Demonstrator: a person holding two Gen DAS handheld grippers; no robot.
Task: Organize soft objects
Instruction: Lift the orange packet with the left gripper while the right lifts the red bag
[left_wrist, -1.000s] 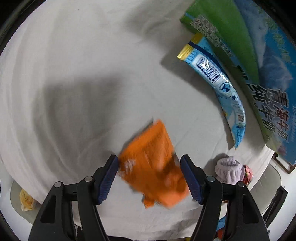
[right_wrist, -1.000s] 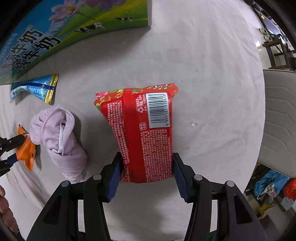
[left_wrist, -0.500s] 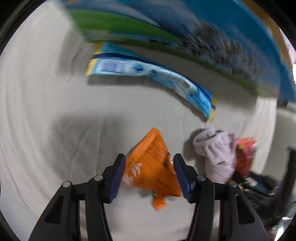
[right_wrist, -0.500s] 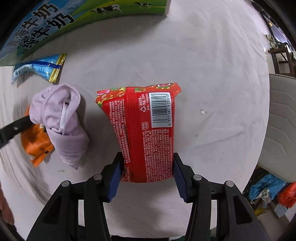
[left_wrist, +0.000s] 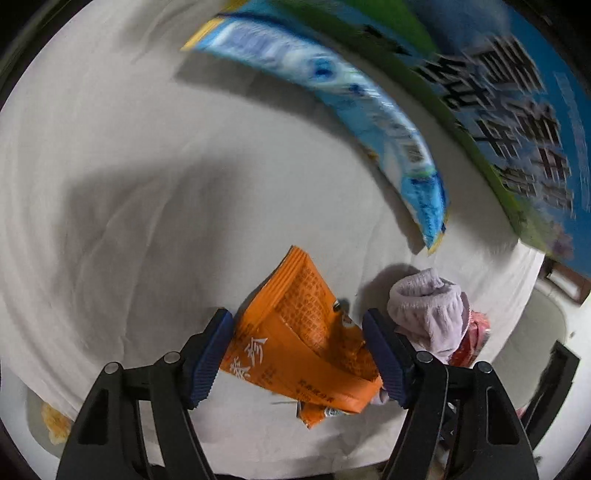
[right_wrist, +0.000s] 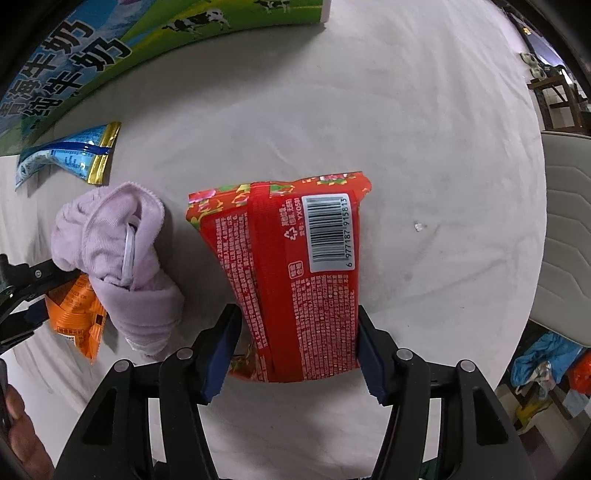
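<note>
Bare white cloth (right_wrist: 424, 140) right of red packet (right_wrist: 295, 280) is free; purple sock bundle (right_wrist: 118, 254) crowds its left.
</note>
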